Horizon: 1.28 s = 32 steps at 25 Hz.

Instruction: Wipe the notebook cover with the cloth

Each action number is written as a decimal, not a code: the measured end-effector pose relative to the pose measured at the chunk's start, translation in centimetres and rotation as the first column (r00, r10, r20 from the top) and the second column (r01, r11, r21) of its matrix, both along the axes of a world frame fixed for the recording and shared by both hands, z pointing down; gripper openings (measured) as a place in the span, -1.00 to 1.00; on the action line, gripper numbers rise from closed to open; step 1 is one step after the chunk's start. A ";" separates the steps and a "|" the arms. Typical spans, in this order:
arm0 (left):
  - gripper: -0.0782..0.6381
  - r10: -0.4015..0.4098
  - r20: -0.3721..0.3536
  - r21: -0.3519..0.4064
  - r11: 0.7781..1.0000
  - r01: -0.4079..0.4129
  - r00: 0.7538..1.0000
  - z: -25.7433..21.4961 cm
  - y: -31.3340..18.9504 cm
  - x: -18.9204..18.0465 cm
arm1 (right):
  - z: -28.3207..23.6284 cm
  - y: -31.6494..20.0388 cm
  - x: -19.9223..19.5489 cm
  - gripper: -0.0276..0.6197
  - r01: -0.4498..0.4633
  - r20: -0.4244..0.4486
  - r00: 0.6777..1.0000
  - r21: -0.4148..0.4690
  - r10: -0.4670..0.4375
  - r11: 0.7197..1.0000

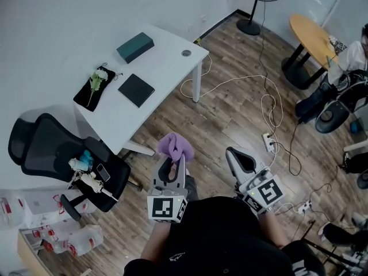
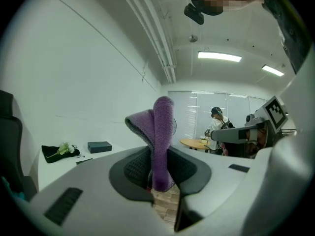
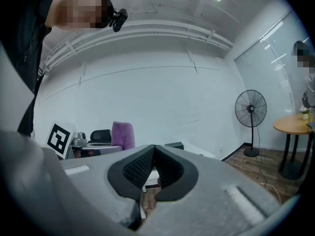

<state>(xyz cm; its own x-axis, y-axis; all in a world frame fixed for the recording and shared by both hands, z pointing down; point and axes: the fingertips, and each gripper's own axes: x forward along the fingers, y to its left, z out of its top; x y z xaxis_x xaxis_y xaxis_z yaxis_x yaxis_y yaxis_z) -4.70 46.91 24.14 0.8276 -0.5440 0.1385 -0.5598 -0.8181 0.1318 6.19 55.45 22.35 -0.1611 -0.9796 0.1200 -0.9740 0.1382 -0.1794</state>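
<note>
The purple cloth [image 2: 162, 132] is soft, nubby pile, matt. The left gripper [image 2: 160, 181] and right gripper [image 3: 153, 171] have smooth matt grey plastic shells and black ribbed pads [image 3: 138, 168]. The notebook [image 1: 136, 89] has a dark matt cover and lies on a smooth white table [image 1: 167, 56]. The floor [image 1: 230, 114] is wood-grain plank with a faint sheen.

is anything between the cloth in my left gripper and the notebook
Nothing visible does. Between the cloth shut in the left gripper and the notebook lie only floor and white table; the chair stands aside.

Light: bright, even; ceiling strips [image 2: 219, 57] glare.
Shadows: faint.
Edges: gripper views bend, corners black.
Focus: foreground soft.
</note>
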 end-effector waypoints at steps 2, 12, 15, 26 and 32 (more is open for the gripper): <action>-0.55 0.027 0.001 0.005 1.000 -0.027 1.000 -0.1 -2.1 0.7 | 0.0 -2.1 0.5 -0.90 -0.019 -0.004 1.000 0.000 0.019 1.000; -0.56 0.070 -0.005 0.005 0.998 -0.070 0.998 0.2 -12.4 2.0 | 0.8 -12.8 1.0 -0.90 -0.047 0.000 0.999 -0.015 0.047 0.999; -0.55 0.062 -0.007 -0.006 0.998 -0.062 0.998 0.7 -15.2 1.4 | 1.2 -15.9 0.4 -0.90 -0.032 -0.004 0.999 -0.020 0.032 0.999; -0.55 -0.013 -0.024 -0.023 1.000 0.013 1.000 1.2 -22.6 -1.1 | 1.3 -23.2 -1.3 -0.90 0.027 -0.026 0.999 -0.023 -0.027 0.999; -0.56 -0.062 -0.018 -0.021 0.998 0.061 0.998 1.3 -24.1 -2.5 | 1.1 -25.2 -1.4 -0.90 0.050 -0.031 0.998 -0.018 -0.050 0.999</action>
<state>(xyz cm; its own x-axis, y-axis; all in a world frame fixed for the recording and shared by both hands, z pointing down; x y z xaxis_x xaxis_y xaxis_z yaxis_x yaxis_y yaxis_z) -7.20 22.83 25.41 0.7953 -0.5911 0.1347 -0.6062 -0.7794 0.1586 4.79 30.26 23.44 -0.2058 -0.9681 0.1426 -0.9711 0.1841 -0.1520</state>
